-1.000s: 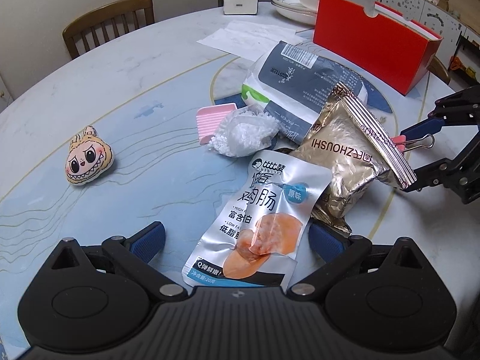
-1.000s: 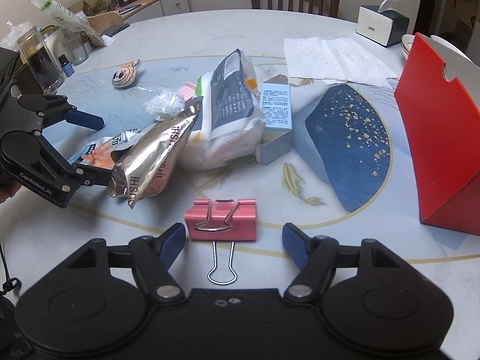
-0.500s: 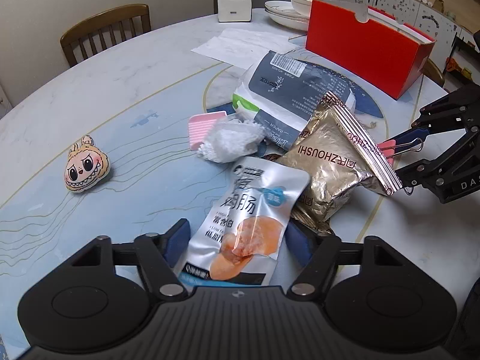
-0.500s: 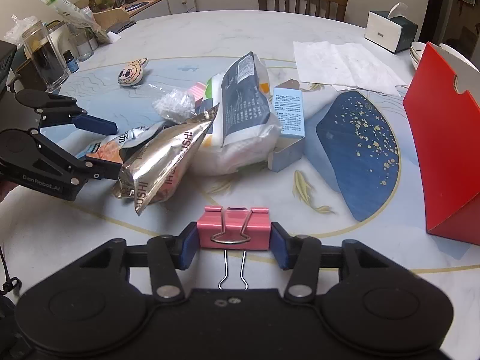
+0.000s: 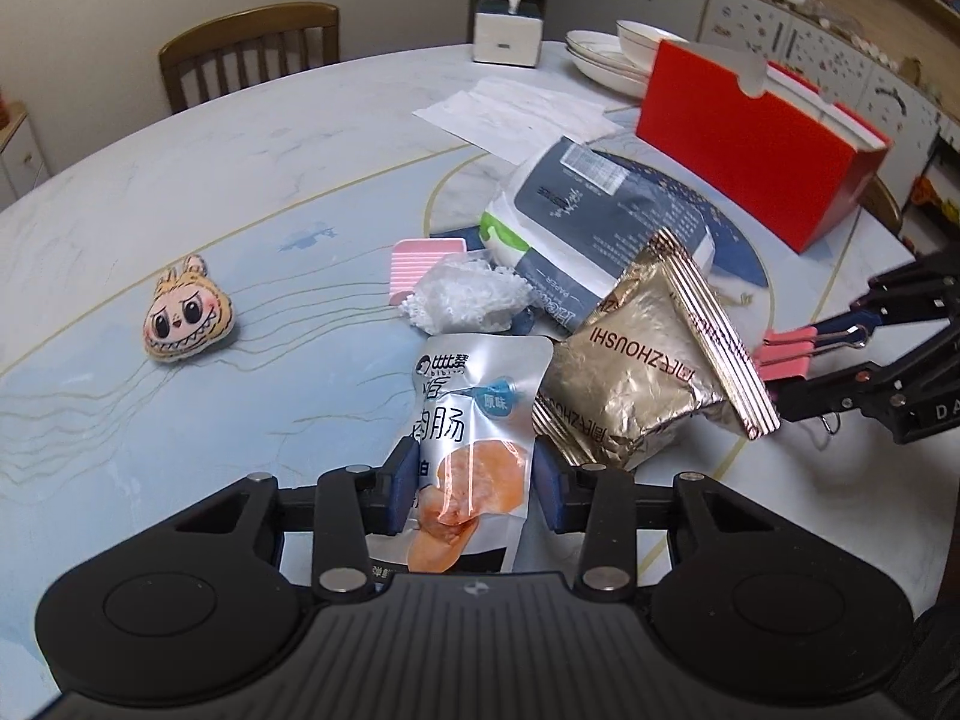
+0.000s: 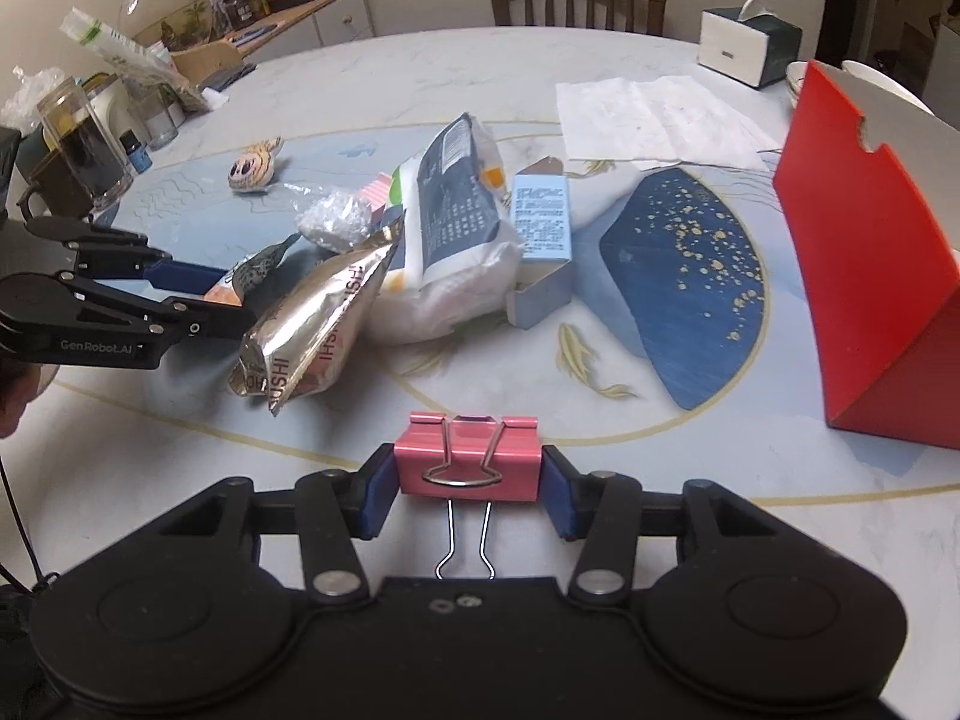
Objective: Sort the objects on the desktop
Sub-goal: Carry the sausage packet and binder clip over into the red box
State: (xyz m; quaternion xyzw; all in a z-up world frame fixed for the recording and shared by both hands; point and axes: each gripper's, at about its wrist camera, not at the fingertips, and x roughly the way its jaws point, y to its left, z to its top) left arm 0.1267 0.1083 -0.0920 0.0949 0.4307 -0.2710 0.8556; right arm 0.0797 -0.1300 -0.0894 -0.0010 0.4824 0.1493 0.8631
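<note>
My left gripper [image 5: 474,486] is shut on a silver chicken-sausage pouch [image 5: 471,420], holding its lower end; it shows at the left in the right wrist view [image 6: 198,300]. My right gripper [image 6: 468,474] is shut on a pink binder clip [image 6: 467,456], lifted just above the table; it also shows at the right in the left wrist view [image 5: 786,354]. A gold foil snack bag [image 5: 648,360] leans beside the pouch. Behind lie a dark tissue pack [image 5: 600,222], a white crumpled wrapper [image 5: 468,300] and a pink ridged piece [image 5: 423,261].
A plush monster face [image 5: 186,318] lies at the left. A red open box [image 6: 870,276] stands at the right, a light blue carton [image 6: 540,234] by the tissue pack. Paper sheet [image 6: 648,114], tissue box [image 6: 750,45], bowls [image 5: 618,51] and a glass mug [image 6: 84,150] line the edges.
Both grippers closed: the left on the sausage pouch, the right on the pink clip. Both have risen slightly with their loads.
</note>
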